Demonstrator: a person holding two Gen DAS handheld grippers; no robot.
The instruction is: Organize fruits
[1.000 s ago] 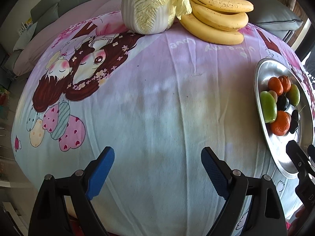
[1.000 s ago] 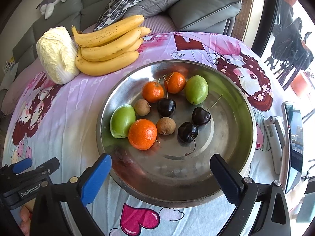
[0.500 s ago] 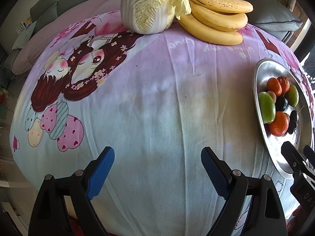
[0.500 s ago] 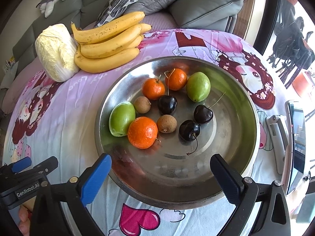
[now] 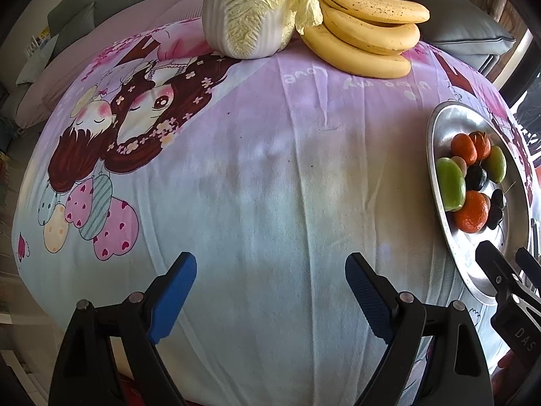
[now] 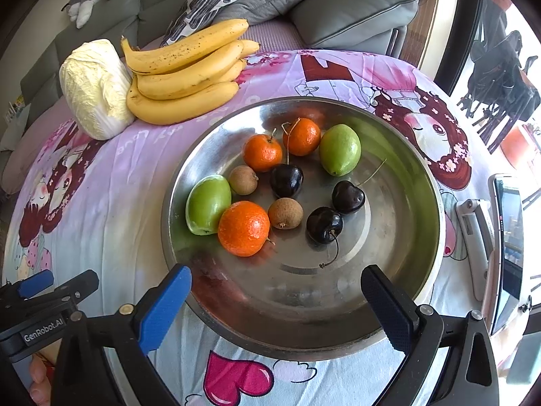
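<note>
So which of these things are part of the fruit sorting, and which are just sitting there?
Part of the job: round steel bowl, three orange tangerines, two green fruits, three dark cherries, two small brown fruits, yellow banana bunch.

Just lying about: pale napa cabbage, white phone stand.

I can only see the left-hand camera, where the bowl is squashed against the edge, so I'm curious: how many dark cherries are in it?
Observer: Three cherries, lying loose in the metal bowl, each with its stem on.
Operator: Is there anything past the bowl's right side?
Observer: Yes, a phone lies on the tablecloth just beyond the right rim.
Operator: I think I see something small and brown. Is that fruit?
Observer: There are two small brown fruits, both in the bowl among the others.
</note>
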